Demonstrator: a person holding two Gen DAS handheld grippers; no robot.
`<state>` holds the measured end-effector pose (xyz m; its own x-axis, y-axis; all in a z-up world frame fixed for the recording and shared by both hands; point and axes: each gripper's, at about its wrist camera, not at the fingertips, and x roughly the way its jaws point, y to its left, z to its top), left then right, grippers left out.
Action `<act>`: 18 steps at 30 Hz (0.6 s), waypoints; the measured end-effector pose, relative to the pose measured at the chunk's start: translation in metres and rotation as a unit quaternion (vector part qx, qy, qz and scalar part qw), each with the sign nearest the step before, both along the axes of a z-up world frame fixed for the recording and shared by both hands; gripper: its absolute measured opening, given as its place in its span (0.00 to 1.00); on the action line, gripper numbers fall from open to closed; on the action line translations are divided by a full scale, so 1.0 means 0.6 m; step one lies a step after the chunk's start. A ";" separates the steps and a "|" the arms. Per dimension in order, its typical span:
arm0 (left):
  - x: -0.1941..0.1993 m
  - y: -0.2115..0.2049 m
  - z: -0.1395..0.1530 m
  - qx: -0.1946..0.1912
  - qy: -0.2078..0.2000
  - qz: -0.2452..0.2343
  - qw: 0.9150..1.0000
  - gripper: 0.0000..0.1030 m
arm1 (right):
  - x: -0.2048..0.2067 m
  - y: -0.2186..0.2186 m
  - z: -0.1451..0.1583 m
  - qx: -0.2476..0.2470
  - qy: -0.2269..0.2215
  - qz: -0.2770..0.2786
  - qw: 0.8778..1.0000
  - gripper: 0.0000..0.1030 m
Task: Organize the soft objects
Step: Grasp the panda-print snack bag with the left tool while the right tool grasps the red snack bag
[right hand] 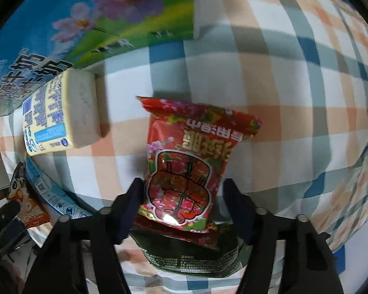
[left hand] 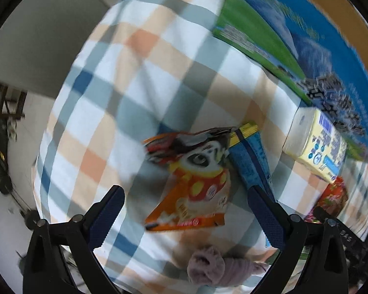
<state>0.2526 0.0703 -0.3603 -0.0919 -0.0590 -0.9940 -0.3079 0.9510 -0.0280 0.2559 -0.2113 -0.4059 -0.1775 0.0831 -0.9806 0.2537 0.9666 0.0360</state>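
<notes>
Both grippers point down at a checked cloth [left hand: 115, 78]. Left gripper [left hand: 186, 218]: fingers wide apart, straddling an orange panda-print snack bag [left hand: 196, 186] without touching it; a blue packet [left hand: 252, 156] lies against the bag's far side and a purple sock [left hand: 208, 264] lies at the frame's lower edge. Right gripper [right hand: 184, 204]: fingers partly closed around the lower end of a red flowered packet [right hand: 191, 161], left pad at the packet's edge, right pad just clear, no firm pinch visible. A yellow tissue pack [right hand: 61, 117] lies beside a large blue-green box [right hand: 73, 24].
</notes>
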 end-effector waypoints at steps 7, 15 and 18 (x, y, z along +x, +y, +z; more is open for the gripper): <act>0.032 -0.006 -0.047 0.027 0.007 -0.054 0.998 0.69 | 0.007 -0.002 -0.013 0.019 0.002 0.005 1.000 0.53; 0.029 0.018 -0.062 0.023 -0.006 -0.070 0.997 0.41 | -0.002 -0.005 -0.028 0.021 -0.002 0.009 1.000 0.50; 0.013 0.018 -0.045 0.021 -0.010 -0.067 0.998 0.40 | -0.010 -0.010 -0.015 0.022 -0.005 0.008 1.000 0.49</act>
<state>0.2604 0.0809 -0.3870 -0.0757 -0.0068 -0.9971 -0.1785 0.9839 0.0069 0.2497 -0.2174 -0.4147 -0.1693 0.1235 -0.9778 0.2379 0.9679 0.0810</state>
